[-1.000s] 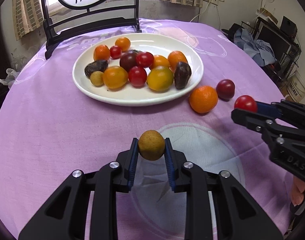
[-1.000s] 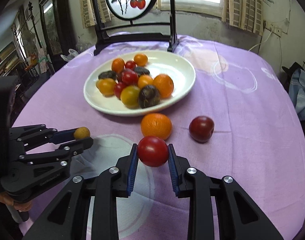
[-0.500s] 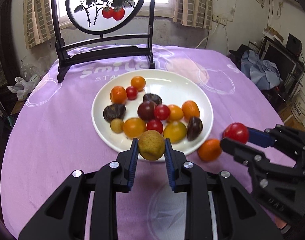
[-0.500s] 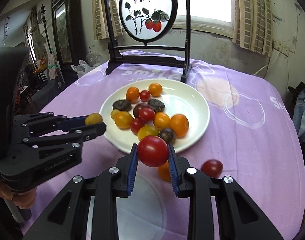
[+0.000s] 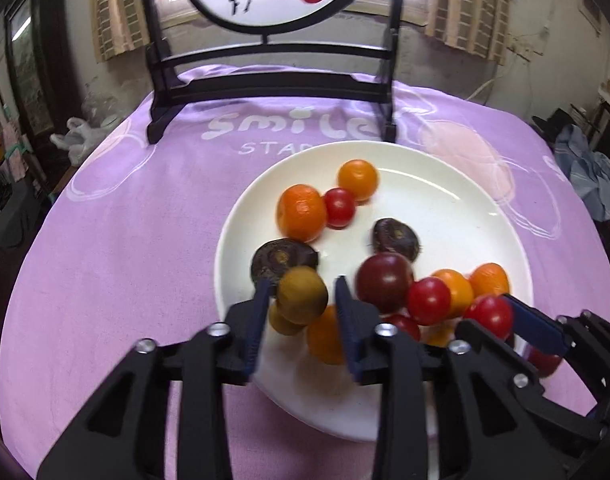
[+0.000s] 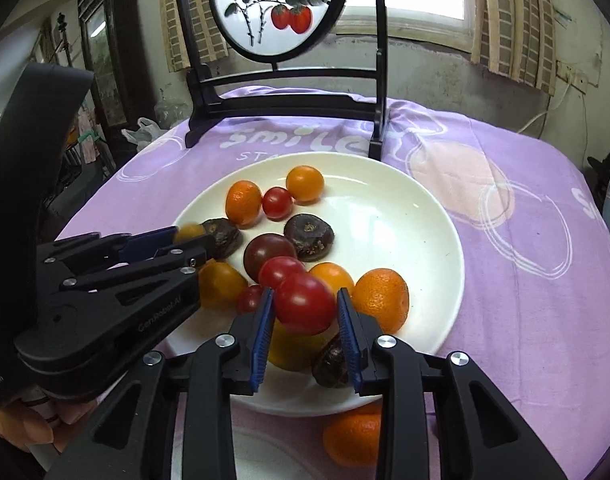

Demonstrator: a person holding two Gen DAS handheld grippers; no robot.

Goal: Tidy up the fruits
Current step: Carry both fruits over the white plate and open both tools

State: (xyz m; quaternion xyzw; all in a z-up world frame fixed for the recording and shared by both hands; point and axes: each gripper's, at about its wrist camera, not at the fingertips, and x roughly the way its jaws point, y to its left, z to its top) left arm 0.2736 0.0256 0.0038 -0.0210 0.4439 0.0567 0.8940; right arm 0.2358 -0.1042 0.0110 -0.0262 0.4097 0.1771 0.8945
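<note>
Left wrist view, centre: the left gripper point(image 5: 303, 300) has its jaws opening, the brown-yellow fruit point(image 5: 301, 295) between them clear of the right-hand pad, over the white plate point(image 5: 445, 200). Right wrist view, lower centre: the right gripper point(image 6: 305, 312) likewise has its jaws opening around the red tomato point(image 6: 304, 303). Both releases should stay low and well inside the rim; bare plate remains toward the upper right, while the near edge is crowded and an orange point(image 6: 355, 438) waits on the cloth below.

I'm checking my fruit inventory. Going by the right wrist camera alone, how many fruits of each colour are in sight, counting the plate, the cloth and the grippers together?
Red fruit: 4
Orange or yellow fruit: 7
Dark brown fruit: 3
Dark purple fruit: 1
Olive-brown fruit: 1
Total: 16
</note>
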